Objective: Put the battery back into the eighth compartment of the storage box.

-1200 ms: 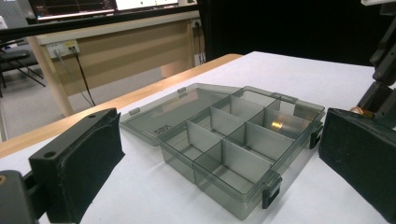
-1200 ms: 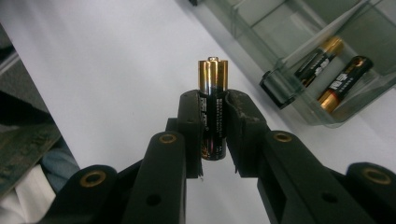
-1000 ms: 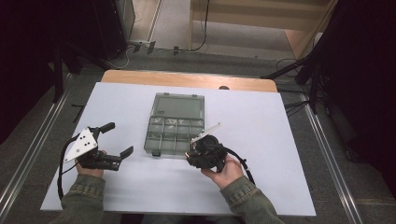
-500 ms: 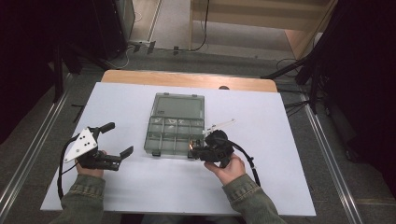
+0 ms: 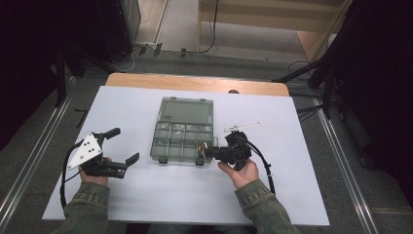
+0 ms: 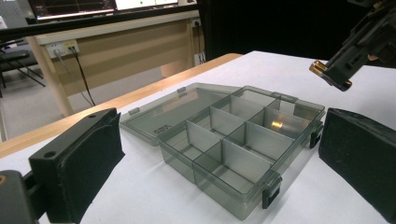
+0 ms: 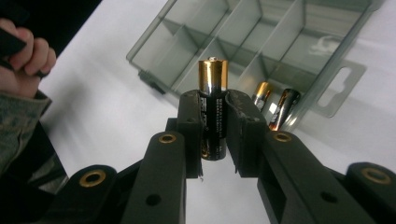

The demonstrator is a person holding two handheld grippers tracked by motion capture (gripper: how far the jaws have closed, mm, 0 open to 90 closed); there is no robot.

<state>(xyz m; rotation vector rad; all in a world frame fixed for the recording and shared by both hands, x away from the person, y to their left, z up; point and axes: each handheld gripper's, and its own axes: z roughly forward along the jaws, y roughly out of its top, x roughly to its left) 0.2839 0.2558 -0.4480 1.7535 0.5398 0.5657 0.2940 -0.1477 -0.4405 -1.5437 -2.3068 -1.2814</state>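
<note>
Right gripper [image 7: 213, 135] clamped on battery [image 7: 213, 105], gold end sticking out past the pads. Moved since a second ago: then sat over the near right corner of the organiser box [image 5: 184, 130], jaws angled toward the table's far side; now pulled off to the box's right side, jaws turned level toward it, battery tip just at the near right corner. In the left gripper view, hangs above and beyond the box's right wall, clear of it. Two more batteries [image 7: 273, 103] lying in a compartment along the box's edge. Lid flat open on the far side, box unmoved. Left gripper [image 5: 122, 146] wide open, nothing between the pads, same spot left of the box as before
</note>
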